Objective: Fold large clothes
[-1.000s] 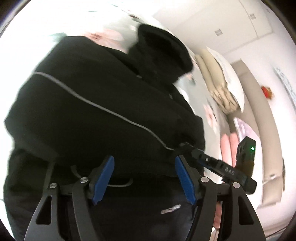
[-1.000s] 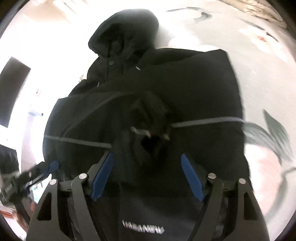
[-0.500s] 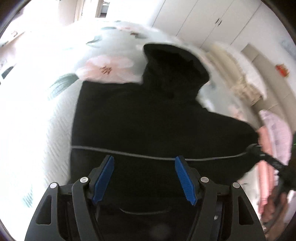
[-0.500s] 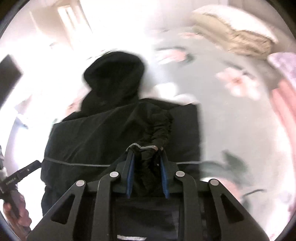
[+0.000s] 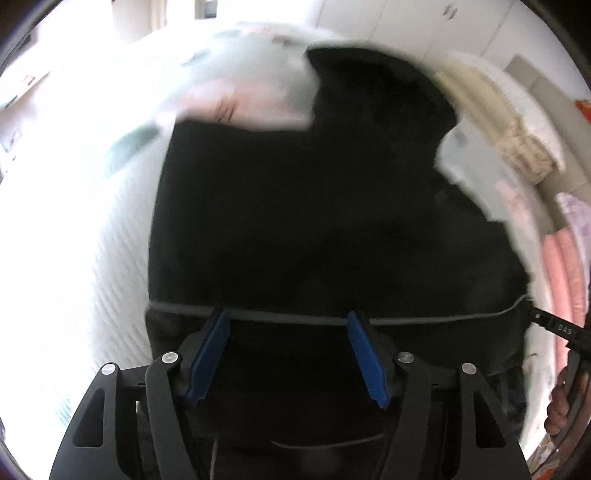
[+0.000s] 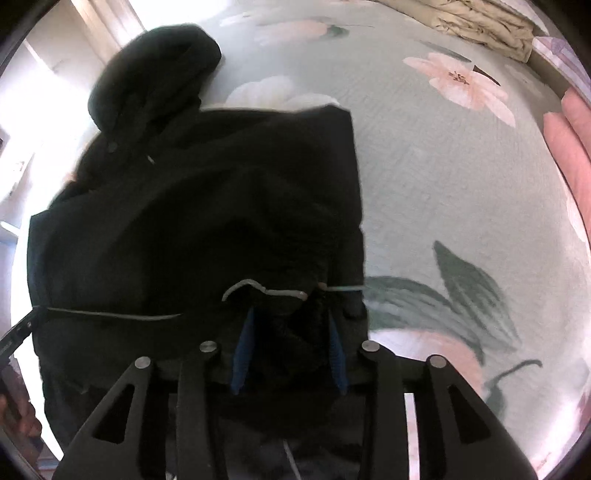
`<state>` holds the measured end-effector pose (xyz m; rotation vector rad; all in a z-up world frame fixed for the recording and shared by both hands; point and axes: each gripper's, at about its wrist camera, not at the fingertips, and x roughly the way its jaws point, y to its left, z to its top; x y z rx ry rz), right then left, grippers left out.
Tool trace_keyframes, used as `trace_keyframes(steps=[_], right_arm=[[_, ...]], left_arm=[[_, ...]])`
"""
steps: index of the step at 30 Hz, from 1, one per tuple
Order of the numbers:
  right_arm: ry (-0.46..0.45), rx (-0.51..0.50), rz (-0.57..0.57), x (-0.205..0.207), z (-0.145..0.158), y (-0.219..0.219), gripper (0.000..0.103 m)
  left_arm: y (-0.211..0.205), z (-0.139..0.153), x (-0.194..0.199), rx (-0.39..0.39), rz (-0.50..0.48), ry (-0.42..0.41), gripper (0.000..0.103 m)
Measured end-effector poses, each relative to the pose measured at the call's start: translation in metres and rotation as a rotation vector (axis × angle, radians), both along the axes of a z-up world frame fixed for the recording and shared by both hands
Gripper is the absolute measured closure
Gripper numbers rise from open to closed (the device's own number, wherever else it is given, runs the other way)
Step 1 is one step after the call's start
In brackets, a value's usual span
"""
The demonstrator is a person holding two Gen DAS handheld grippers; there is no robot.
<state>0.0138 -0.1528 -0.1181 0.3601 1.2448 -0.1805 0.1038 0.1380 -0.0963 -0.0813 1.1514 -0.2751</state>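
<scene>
Black hooded jacket (image 6: pixel 207 206) on floral bedspread (image 6: pixel 443 184), right gripper (image 6: pixel 290 317) fingers pinching sleeve cuff (image 6: pixel 273 295), left gripper (image 5: pixel 288 317) fingers spread, empty

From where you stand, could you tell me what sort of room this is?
Most likely a bedroom. The black hooded jacket lies on a floral bedspread, folded beige bedding is stacked at its far end, and white wardrobe doors stand behind.
</scene>
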Motion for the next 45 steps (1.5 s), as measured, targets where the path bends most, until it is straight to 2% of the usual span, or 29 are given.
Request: trace_keyframes(steps=[2,4,6,7,8,9,11,14,15,16,19,21,23,26,28,29,31,33,36,38,39,41,43,45], right_arm=[[-0.05,-0.003,0.018,-0.008,0.026,0.0,0.049],[-0.168,0.009,0.072,-0.008,0.061,0.009,0.038],[-0.218,0.004,0.144,0.005,0.078,0.029,0.035],[-0.221,0.0,0.18,0.013,0.079,0.039,0.035],[-0.22,-0.015,0.215,0.023,0.077,0.05,0.035],[-0.211,-0.042,0.244,0.032,0.07,0.062,0.035],[-0.171,-0.082,0.304,0.052,0.044,0.082,0.046],[-0.035,-0.135,0.329,0.067,-0.011,0.089,0.052],[-0.008,-0.112,0.326,0.068,-0.028,0.086,0.052],[-0.03,-0.103,0.322,0.066,-0.033,0.087,0.052],[-0.057,-0.139,0.336,0.061,-0.031,0.092,0.052],[-0.047,-0.099,0.309,0.061,-0.025,0.087,0.052],[-0.051,-0.042,0.291,0.054,-0.01,0.08,0.051],[-0.137,-0.017,0.301,0.024,0.027,0.079,0.047],[-0.143,-0.037,0.326,0.004,0.035,0.089,0.046],[-0.118,-0.046,0.33,-0.002,0.03,0.093,0.046],[-0.049,-0.065,0.32,-0.01,0.01,0.097,0.047],[0.019,-0.06,0.295,-0.013,-0.017,0.096,0.047],[0.03,-0.083,0.286,-0.003,-0.024,0.096,0.045],[0.049,-0.066,0.276,0.001,-0.019,0.096,0.044],[0.054,-0.049,0.271,0.002,-0.015,0.094,0.044],[0.046,0.003,0.253,0.005,0.003,0.087,0.044],[-0.012,0.038,0.235,0.008,0.03,0.078,0.044],[-0.097,0.026,0.218,0.023,0.062,0.07,0.044]], left_arm=[[-0.008,0.028,0.001,-0.033,-0.031,-0.067,0.035],[-0.019,0.039,0.008,-0.044,-0.059,-0.088,0.035],[-0.035,0.037,0.022,-0.043,-0.076,-0.082,0.035],[-0.042,0.027,0.03,-0.022,-0.072,-0.065,0.035],[-0.045,0.019,0.032,-0.009,-0.066,-0.051,0.035],[-0.046,-0.002,0.041,0.005,-0.047,-0.011,0.035],[-0.039,-0.035,0.049,0.018,-0.002,0.056,0.035],[-0.024,-0.049,0.046,-0.051,0.027,0.029,0.035],[-0.025,-0.049,0.047,-0.046,0.025,0.028,0.035],[-0.027,-0.049,0.048,-0.026,0.016,0.028,0.035],[-0.035,-0.045,0.043,0.051,-0.015,0.018,0.035],[-0.034,-0.032,0.037,0.072,-0.023,0.017,0.035],[-0.027,-0.012,0.023,0.051,-0.037,-0.005,0.035],[-0.006,0.008,-0.011,-0.017,-0.068,-0.037,0.035],[-0.003,0.004,-0.021,-0.009,-0.072,-0.029,0.035],[-0.001,-0.009,-0.025,0.021,-0.063,-0.003,0.035],[0.004,-0.039,-0.024,0.087,-0.044,0.065,0.035],[0.003,-0.049,-0.025,0.086,-0.057,0.054,0.034],[0.002,-0.039,-0.021,0.098,-0.087,0.06,0.033],[0.005,-0.026,-0.021,0.07,-0.104,0.047,0.033],[0.01,-0.014,-0.019,0.028,-0.115,0.039,0.033],[0.016,0.012,-0.01,-0.035,-0.131,-0.002,0.033],[0.017,0.035,0.012,-0.054,-0.143,-0.061,0.033],[0.011,0.05,0.047,-0.062,-0.158,-0.109,0.033]])
